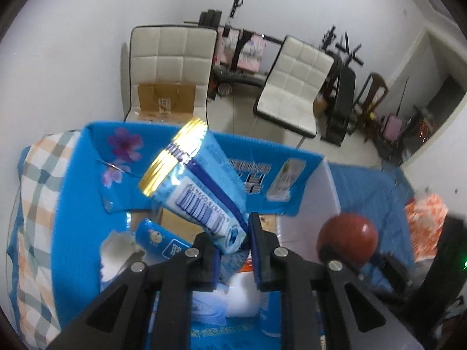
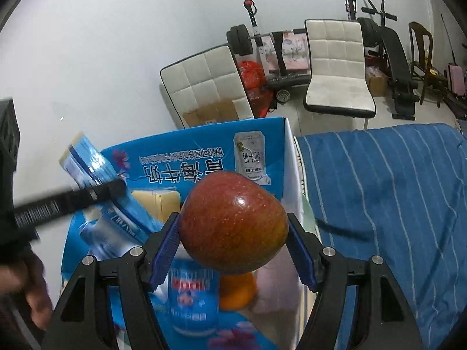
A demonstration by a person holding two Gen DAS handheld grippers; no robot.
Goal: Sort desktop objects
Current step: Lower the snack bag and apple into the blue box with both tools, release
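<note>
My right claw (image 2: 233,230) grips the apple (image 2: 233,221) directly over the blue box (image 2: 210,157) (orange (image 2: 238,290) below, six o'clock); my left claw (image 1: 233,250) pinches a blue packet (image 1: 195,180) pointing eleven o'clock.

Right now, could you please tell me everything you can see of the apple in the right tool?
The apple is red with yellowish speckles, a greenish-yellow patch low on one side and a glossy highlight. It looks whole and smooth. The right tool clamps it between its blue ribbed pads, held over the open blue carton, above an orange. Nothing else touches it.
</note>
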